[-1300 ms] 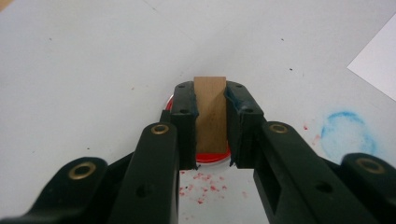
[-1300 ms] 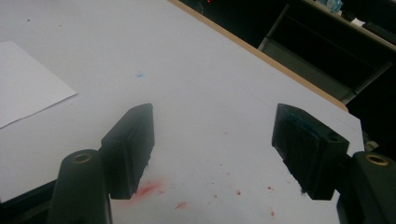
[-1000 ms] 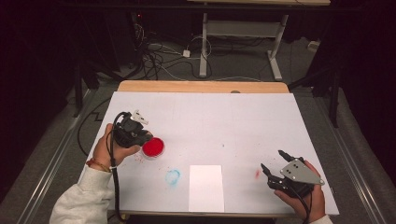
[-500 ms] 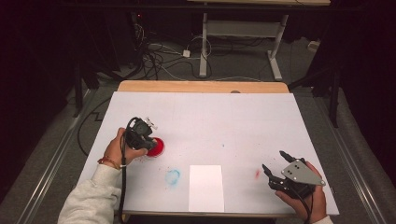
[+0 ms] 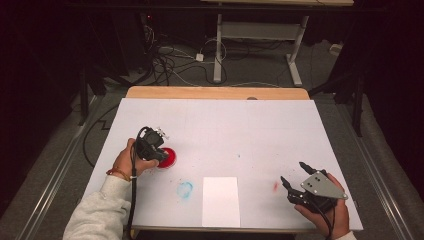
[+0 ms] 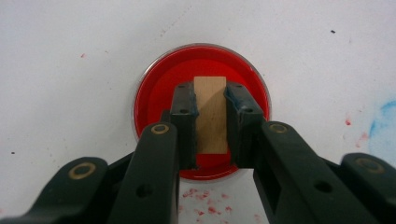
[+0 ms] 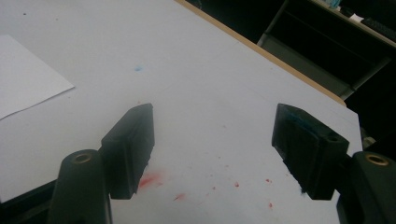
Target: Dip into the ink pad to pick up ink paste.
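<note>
A round dish of red paint [image 6: 154, 98] sits on the white table cover, left of centre [image 5: 169, 158]. My left gripper [image 6: 210, 91] points down over it and is shut on a small wooden block [image 6: 211, 116], whose end stands in or just above the red paint; I cannot tell which. In the high view the left gripper [image 5: 159, 150] covers part of the dish. My right gripper [image 5: 292, 172] rests near the front right corner. Its jaws stand apart with nothing between them [image 7: 212, 116], above a few red spatters.
A white sheet of paper [image 5: 220, 200] lies at the front middle, with a blue smear [image 5: 184, 189] to its left and a red smear [image 5: 275, 186] to its right. The wooden table edge [image 5: 215, 92] runs along the back. Cables and desk legs lie on the floor beyond.
My left hand has come down and to the right, bringing the gripper with the block over the red dish. The right hand has stayed put.
</note>
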A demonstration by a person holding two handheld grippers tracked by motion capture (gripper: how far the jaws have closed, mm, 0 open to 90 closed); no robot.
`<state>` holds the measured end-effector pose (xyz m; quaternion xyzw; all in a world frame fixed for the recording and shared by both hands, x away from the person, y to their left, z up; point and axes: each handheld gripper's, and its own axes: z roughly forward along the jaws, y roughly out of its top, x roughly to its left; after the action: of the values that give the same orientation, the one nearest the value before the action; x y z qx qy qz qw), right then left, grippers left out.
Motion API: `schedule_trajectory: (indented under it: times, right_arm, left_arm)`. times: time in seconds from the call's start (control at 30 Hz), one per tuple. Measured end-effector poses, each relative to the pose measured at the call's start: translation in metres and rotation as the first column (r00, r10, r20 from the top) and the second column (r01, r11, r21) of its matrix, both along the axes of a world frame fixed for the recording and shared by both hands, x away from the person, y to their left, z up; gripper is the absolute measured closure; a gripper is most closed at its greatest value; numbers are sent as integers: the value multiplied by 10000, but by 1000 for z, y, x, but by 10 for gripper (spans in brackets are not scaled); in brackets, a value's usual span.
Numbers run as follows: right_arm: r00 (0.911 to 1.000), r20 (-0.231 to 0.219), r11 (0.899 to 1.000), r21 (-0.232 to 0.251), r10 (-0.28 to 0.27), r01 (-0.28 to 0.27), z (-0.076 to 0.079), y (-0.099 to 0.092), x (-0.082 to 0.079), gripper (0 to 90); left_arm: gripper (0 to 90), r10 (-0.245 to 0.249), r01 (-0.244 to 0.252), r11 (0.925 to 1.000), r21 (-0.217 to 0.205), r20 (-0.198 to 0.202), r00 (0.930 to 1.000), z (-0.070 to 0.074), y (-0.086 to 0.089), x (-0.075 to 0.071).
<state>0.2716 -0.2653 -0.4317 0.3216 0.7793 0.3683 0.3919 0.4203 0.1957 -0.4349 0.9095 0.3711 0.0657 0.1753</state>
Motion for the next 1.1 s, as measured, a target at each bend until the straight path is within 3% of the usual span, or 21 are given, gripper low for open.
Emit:
schedule_trajectory:
  times: [0.13, 0.3, 0.47, 1.1]
  right_arm:
    - [10000, 6, 10000, -29, 49, -49, 0, 2, 0, 304]
    - [10000, -1, 10000, -40, 68, -68, 0, 2, 0, 304]
    - [10000, -7, 10000, -37, 39, -39, 0, 2, 1, 304]
    - [10000, 38, 9999, -95, 37, -36, 0, 2, 0, 304]
  left_arm:
    - [740, 71, -72, 9999, -121, -69, 10000, 0, 1, 0]
    - [740, -44, 34, 9989, 476, 210, 9998, 0, -6, -3]
    - [739, 99, -100, 9999, -132, -21, 9999, -1, 1, 0]
    - [739, 152, -151, 9998, -124, 67, 9999, -2, 1, -1]
